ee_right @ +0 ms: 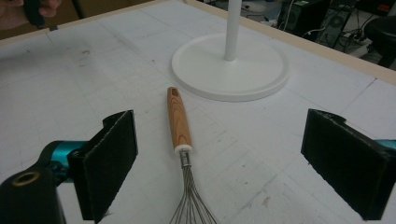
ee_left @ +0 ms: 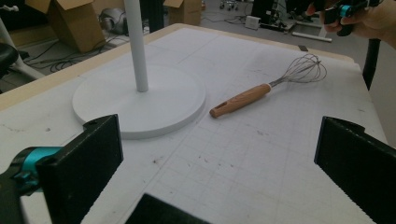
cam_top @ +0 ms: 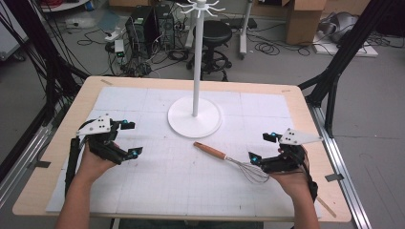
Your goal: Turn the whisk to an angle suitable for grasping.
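From the high view we see the whisk [cam_top: 232, 160] lying flat on the white gridded mat [cam_top: 143, 191] that covers the table [cam_top: 57, 143], just in front of the round base of the white stand [cam_top: 195, 117], its wooden handle pointing toward that base and its wire head pointing away, toward the person's right side. Our right hand-held gripper [cam_top: 260, 148] hovers just beside the wire head, released, its jaws spread wide and empty. Our left hand-held gripper [cam_top: 131, 139] sits well apart from the whisk, on the other side of the stand's base, also released with nothing between its jaws. From the left gripper view we look along the left hand-held gripper [ee_left: 219, 163], its jaws standing far apart, and beyond them the whisk [ee_left: 266, 91] rests just beside the rim of the stand [ee_left: 140, 93], handle end nearest that rim; the mat [ee_left: 243, 177] under it is scuffed with small dark marks. The other hand [ee_left: 369, 18] shows past the wire head. From the right gripper view the right hand-held gripper [ee_right: 219, 163] opens wide around empty air, and the whisk [ee_right: 181, 135] lies between the lines of its jaws, untouched, with its handle tip close to the base of the stand [ee_right: 231, 67] and its wires running toward the camera.
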Demonstrator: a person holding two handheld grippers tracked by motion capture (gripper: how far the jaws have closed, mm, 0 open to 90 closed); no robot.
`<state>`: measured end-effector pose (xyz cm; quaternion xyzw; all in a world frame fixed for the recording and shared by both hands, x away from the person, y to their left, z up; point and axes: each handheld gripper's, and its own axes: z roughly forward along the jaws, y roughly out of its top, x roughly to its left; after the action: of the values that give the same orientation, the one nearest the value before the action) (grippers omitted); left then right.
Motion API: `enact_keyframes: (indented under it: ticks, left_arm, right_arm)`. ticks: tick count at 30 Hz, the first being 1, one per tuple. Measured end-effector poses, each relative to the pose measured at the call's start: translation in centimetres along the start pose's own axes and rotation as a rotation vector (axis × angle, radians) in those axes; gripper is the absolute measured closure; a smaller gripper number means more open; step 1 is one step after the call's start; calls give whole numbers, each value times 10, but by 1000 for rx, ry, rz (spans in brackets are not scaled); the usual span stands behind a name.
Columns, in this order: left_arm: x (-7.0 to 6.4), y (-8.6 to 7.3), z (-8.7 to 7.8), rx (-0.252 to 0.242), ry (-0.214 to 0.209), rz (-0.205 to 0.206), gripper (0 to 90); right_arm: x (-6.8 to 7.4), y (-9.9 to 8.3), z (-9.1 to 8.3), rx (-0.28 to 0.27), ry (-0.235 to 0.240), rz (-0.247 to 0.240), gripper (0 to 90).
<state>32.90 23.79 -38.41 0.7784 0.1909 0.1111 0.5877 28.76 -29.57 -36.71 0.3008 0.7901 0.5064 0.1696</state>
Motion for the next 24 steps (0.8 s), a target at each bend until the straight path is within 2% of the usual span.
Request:
enact_keyframes:
  ticks: [4,11,24]
  left_arm:
    - [0,-1,3,13,-3,-1,17]
    - [-2,2,4,8,-18,5,17]
    - [0,2,2,-4,-15,-3,17]
  right_arm:
    - [-1,-2,-2,5,-4,7,99]
    - [0,-1,-6,-13,-6,7,99]
    - [1,0,1,1,3,8,99]
